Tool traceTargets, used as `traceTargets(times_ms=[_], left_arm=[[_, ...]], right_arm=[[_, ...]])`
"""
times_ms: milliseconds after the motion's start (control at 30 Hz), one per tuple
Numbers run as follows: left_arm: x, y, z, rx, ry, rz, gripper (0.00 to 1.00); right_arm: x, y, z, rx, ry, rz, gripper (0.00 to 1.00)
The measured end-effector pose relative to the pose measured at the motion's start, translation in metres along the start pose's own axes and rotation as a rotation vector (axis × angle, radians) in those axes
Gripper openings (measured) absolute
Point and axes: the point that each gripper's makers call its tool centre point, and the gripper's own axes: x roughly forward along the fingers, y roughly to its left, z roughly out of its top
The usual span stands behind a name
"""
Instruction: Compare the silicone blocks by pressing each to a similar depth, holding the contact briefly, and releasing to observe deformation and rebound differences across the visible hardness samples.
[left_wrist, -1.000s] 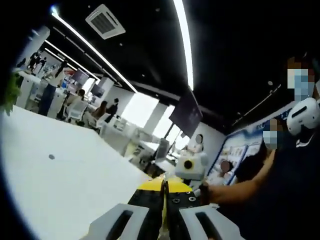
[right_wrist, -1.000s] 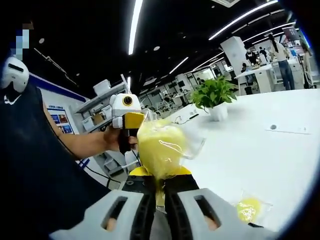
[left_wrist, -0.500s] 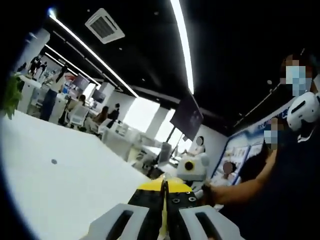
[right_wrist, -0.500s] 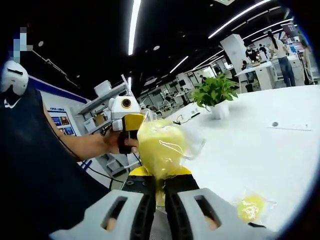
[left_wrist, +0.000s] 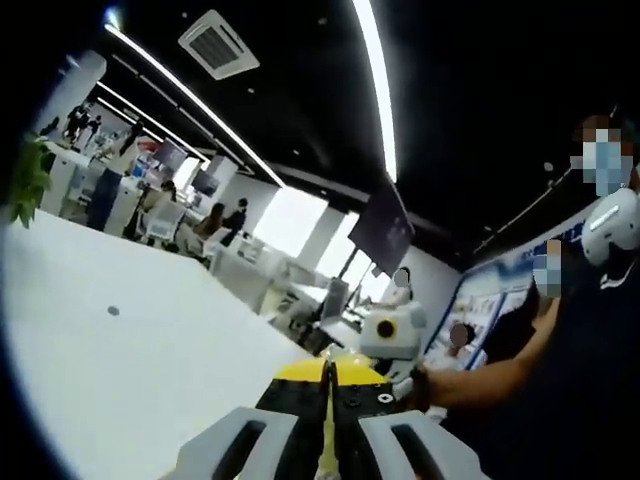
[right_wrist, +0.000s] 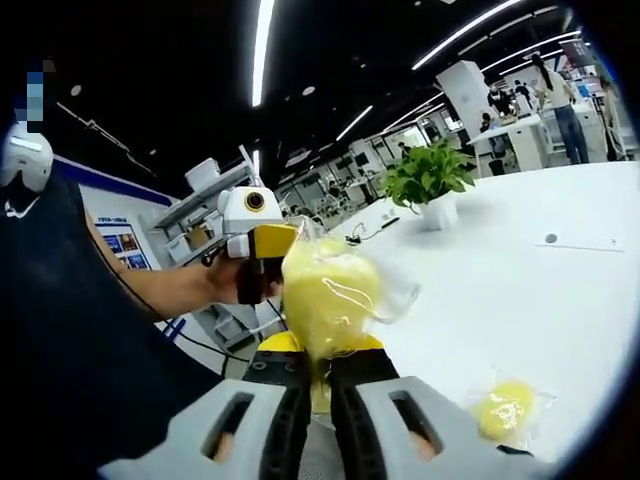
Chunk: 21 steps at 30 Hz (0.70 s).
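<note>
Nothing has shifted much: my right claw (right_wrist: 318, 385) stays clamped on a bagged yellow block (right_wrist: 325, 300), another block (right_wrist: 503, 408) on the tabletop (right_wrist: 520, 290); my left claw (left_wrist: 327, 400) is pressed closed.

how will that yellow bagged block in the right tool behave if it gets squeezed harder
The yellow soft block in clear plastic wrap bulges above the shut right tool, so it probably yields and rebounds. The glossy wrap looks crinkly, perhaps slippery. Held up by one edge, it seems light.

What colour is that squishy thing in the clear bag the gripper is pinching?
Yellow; the bagged block shows best in the right gripper view.
</note>
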Motion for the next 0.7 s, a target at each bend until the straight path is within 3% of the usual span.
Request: traceTargets(times_ms=[33,133,233,267,533,600,700], left_arm=[[0.0004,0.0018,-0.0005,0.027,0.0,0.01,0.0],[0.0008,0.0018,-0.0018,-0.031,0.006,0.008,0.0],[0.0014,-0.0011,-0.001,-0.012,0.003,-0.005,0.0],[0.0026,-0.0004,-0.001,0.028,0.002,0.004,0.0],[0.005,0.0035,0.0074,-0.01,-0.023,0.009,0.0],[0.0053,0.0076,0.005,-0.091,-0.026,0.019,0.0],[0.0066,0.005,0.0035,-0.058,-0.019,0.018,0.0]], right_arm=[[0.0001,-0.0011,-0.0002,0.003,0.002,-0.002,0.02],[0.0001,-0.0025,-0.0016,0.006,0.003,-0.003,0.02],[-0.0013,-0.0029,-0.001,-0.004,-0.008,-0.002,0.02],[-0.0012,-0.0028,-0.001,-0.004,-0.008,-0.004,0.02],[-0.0005,-0.0058,0.0076,-0.014,-0.033,-0.005,0.01],[0.0001,-0.006,0.0058,-0.006,-0.024,-0.006,0.01],[-0.0017,-0.0097,0.0037,-0.001,-0.036,-0.005,0.02]])
